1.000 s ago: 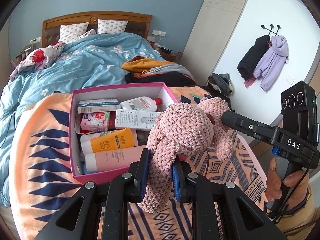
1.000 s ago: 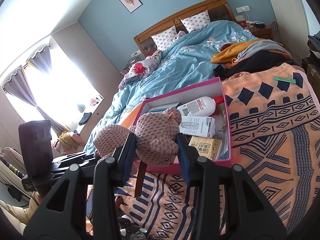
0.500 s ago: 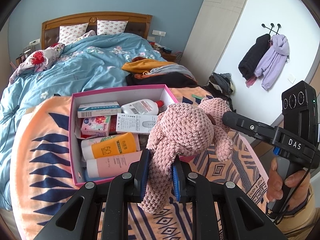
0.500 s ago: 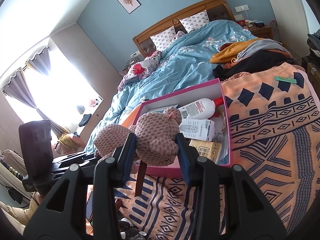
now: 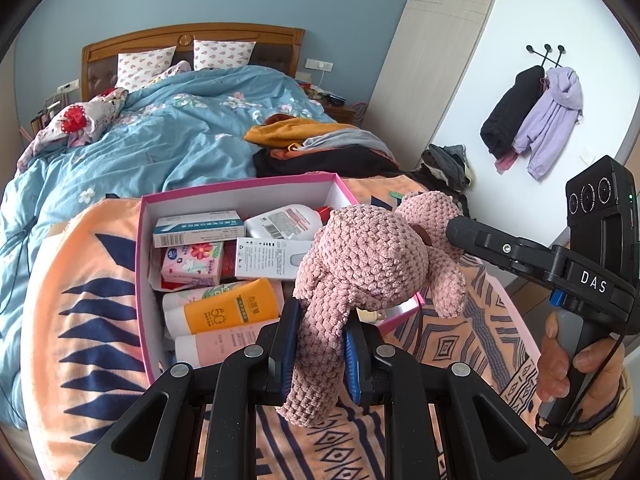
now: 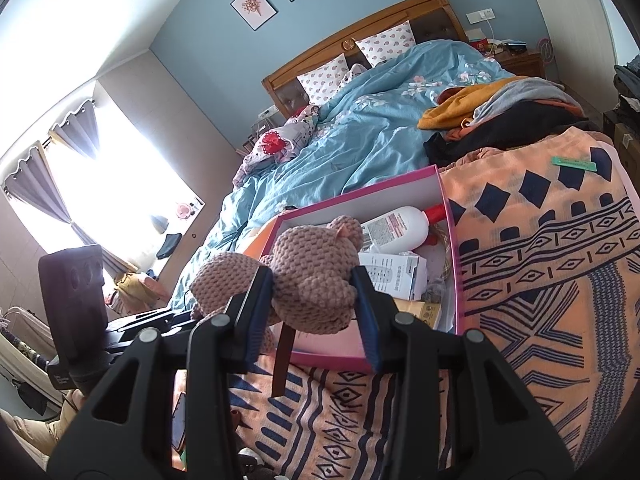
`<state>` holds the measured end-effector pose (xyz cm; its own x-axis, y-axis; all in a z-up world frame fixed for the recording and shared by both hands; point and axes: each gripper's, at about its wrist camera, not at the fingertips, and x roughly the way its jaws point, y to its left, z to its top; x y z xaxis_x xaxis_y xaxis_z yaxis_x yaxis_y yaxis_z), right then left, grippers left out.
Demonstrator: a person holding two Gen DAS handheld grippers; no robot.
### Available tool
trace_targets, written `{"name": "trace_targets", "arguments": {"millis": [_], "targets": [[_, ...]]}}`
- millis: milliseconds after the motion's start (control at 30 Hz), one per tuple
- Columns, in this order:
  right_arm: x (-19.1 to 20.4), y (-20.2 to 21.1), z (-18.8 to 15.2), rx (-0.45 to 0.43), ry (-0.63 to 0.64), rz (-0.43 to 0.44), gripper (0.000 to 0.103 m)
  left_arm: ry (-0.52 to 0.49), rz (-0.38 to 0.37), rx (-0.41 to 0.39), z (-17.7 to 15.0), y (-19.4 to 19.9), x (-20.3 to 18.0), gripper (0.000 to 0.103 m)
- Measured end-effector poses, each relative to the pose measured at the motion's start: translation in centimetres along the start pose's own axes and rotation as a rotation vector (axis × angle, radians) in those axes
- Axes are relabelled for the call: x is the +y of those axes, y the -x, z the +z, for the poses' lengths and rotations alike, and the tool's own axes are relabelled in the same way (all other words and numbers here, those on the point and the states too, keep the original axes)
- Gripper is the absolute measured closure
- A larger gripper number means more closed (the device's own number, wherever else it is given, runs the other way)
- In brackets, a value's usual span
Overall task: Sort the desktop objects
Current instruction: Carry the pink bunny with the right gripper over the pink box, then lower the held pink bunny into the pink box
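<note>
A pink crocheted plush (image 5: 368, 264) hangs between the two grippers, just above the near right corner of the pink box (image 5: 240, 192), which sits on an orange patterned blanket (image 5: 80, 280) spread over the foot of the bed. The left gripper (image 5: 320, 344) is clamped tight on one dangling limb of the plush, its blue pads squeezing the yarn into a narrow waist. The right gripper (image 6: 316, 296) is closed on the plush's head, jaws set wider because that part is bulkier; in the left view its finger reaches the plush from the right, near the brown ear patch.

The box already holds an orange tube (image 5: 228, 312), a pale pink tube (image 5: 224, 344), a white bottle with a red cap (image 5: 288, 222) and several small cartons (image 5: 198, 226), packed closely. There is little bare floor left in it.

The plush looks light and very soft. It gives under the pads, sags where unsupported, and cannot break. The knobbly yarn should offer good friction, so slipping seems unlikely, but a grip on a thin limb lets the body swing and twist. The head or torso is the firmer place to hold, since the stuffing there fills the jaws. Held at both ends, it is stretched a little and steady. If it goes in the box it will likely have to rest on top of the bottles and tubes, and being compressible it can be pressed down without harming them.
</note>
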<state>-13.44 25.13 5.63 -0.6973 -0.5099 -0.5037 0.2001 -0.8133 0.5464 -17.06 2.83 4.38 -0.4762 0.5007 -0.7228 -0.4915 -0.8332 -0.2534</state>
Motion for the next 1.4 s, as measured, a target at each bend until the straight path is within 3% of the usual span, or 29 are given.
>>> {"name": "trace_targets", "arguments": {"millis": [1400], "targets": [[-3.2, -4.7, 3.3, -0.013, -0.051, -0.023, 0.060, -0.032, 0.072, 0.026, 4.5, -4.8, 1.6, 0.084]]}}
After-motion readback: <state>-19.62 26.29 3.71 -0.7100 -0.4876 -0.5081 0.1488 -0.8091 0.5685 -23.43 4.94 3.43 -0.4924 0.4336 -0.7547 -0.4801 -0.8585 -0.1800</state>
